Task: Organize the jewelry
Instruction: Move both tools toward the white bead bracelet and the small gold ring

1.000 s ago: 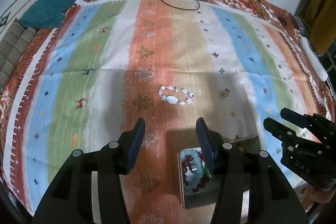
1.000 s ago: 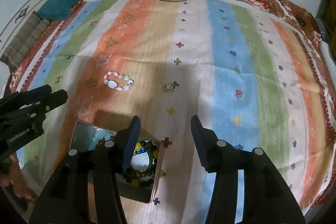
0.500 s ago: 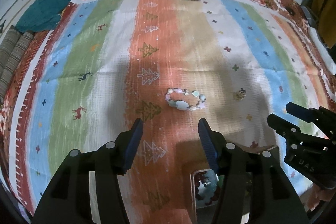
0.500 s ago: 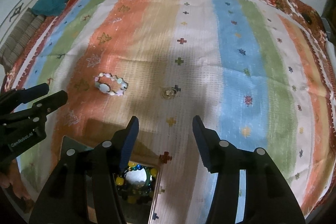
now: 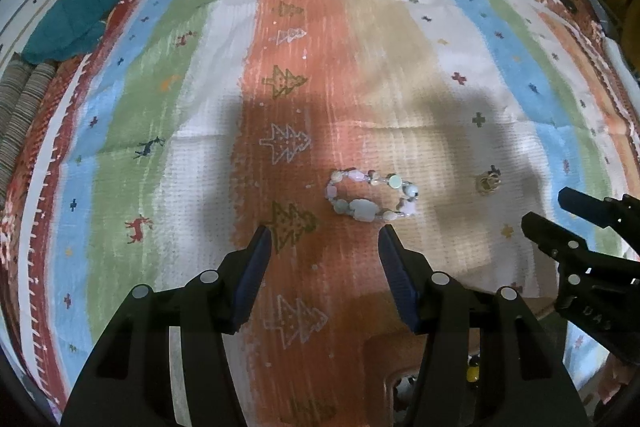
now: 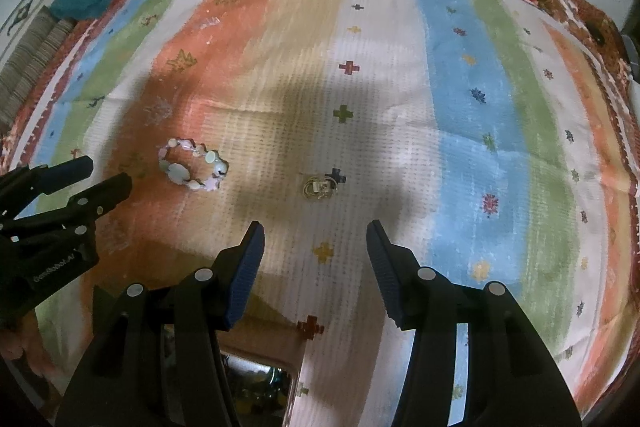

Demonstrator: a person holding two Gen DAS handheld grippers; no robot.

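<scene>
The bracelet [image 5: 372,195] lies flat on the rug [image 5: 160,115], just ahead of the empty, released left tongs [image 5: 325,239], long axis crosswise, while the released right tongs [image 6: 315,235] face the ring [image 6: 320,185].

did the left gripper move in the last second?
Yes. The left gripper advanced over the striped cloth, from the box toward the bead bracelet.

The metal box [image 6: 256,391] at the near edge of the striped cloth [image 6: 460,75] is cut off by the frame and half hidden behind the right claw [image 6: 316,235]; its beads are a dark blur. The small gold piece [image 6: 319,186] is too tiny to identify.
</scene>
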